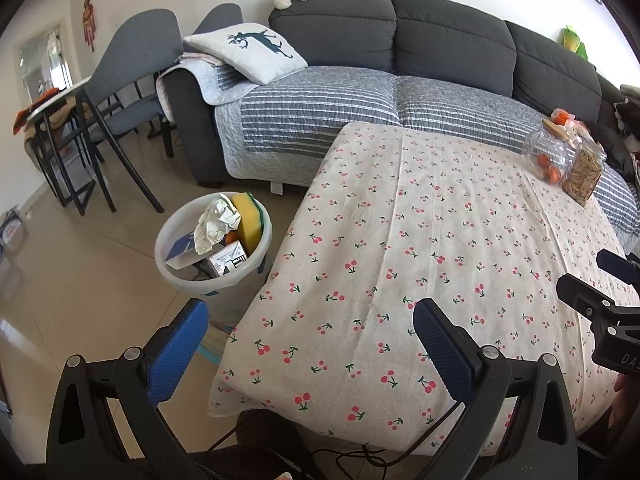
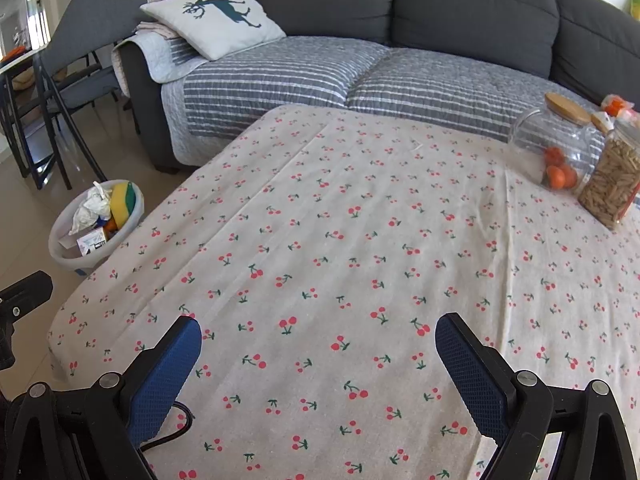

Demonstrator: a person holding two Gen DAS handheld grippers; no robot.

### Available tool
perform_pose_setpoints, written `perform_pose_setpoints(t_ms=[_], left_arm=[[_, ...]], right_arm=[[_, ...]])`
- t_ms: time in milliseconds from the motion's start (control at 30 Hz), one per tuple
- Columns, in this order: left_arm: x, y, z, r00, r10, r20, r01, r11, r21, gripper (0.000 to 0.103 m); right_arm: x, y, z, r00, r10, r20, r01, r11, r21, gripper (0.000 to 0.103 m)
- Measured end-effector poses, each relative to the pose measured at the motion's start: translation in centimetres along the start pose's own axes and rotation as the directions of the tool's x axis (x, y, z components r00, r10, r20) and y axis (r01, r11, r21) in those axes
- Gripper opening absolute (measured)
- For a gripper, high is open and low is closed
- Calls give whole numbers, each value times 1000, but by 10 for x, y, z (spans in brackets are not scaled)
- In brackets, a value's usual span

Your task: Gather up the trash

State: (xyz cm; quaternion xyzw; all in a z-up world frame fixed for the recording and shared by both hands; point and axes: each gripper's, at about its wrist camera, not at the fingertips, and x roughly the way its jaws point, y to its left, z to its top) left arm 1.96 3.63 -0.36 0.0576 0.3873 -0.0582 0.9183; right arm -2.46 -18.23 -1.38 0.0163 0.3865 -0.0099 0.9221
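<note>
A white trash bin (image 1: 168,264) stands on the floor left of the table; it also shows in the right wrist view (image 2: 60,252). It holds crumpled paper (image 1: 218,222), a yellow sponge (image 1: 248,224) and small boxes (image 1: 228,260). My left gripper (image 1: 310,320) is open and empty above the table's near left corner. My right gripper (image 2: 318,336) is open and empty above the cherry-print tablecloth (image 2: 340,240). The right gripper's body shows at the right edge of the left wrist view (image 1: 600,304).
A glass jar with oranges (image 2: 556,152) and a jar of snacks (image 2: 612,180) stand at the table's far right. A grey sofa (image 2: 400,8) with a deer pillow (image 2: 216,20) is behind. Grey chairs (image 1: 124,80) stand at the left.
</note>
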Motion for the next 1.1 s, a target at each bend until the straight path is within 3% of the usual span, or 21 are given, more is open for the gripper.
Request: perform_pose_setpoints(t_ms=[1100], left_arm=[[-7, 4, 1, 1000, -1, 8, 1, 1000, -9, 103]], right_arm=[[-9, 5, 0, 1000, -4, 13, 5, 1000, -13, 97]])
